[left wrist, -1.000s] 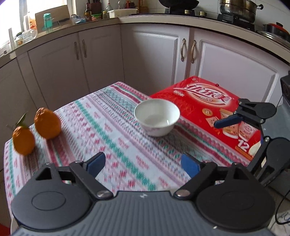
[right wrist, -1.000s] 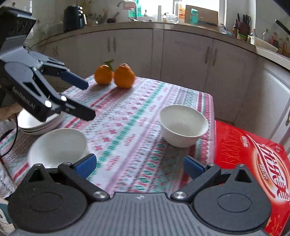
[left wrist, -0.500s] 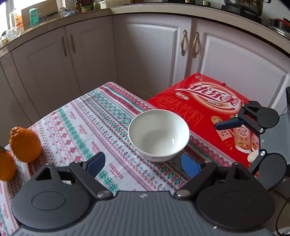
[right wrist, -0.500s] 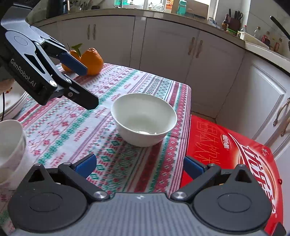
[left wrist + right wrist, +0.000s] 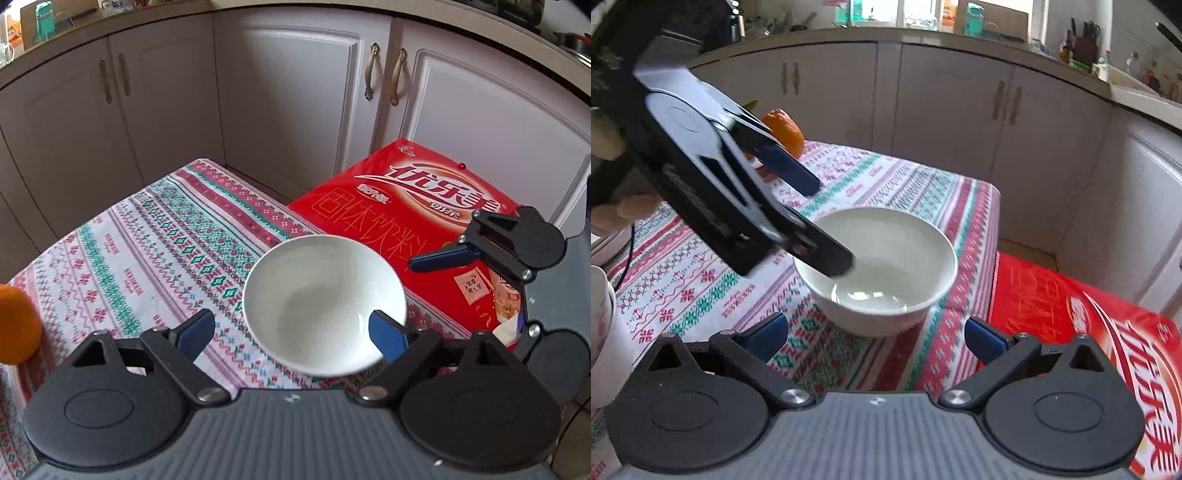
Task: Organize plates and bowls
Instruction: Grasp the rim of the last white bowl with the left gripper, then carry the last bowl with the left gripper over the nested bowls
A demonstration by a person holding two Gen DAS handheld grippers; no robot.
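Only the right wrist view shows the spread left tongs (image 5: 833,225) dipping one finger into the upright bowl (image 5: 886,258); right tongs (image 5: 875,338) gape nearby.

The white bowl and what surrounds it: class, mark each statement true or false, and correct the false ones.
1. The bowl stands upright on the patterned tablecloth. True.
2. The left tongs are shut on the bowl's rim. False: they are open, with one finger over the bowl's inside.
3. A red box lies beside the bowl. True.
4. The bowl holds an orange. False: it is empty; an orange sits farther back on the cloth.
5. The right tongs are open and hold nothing. True.
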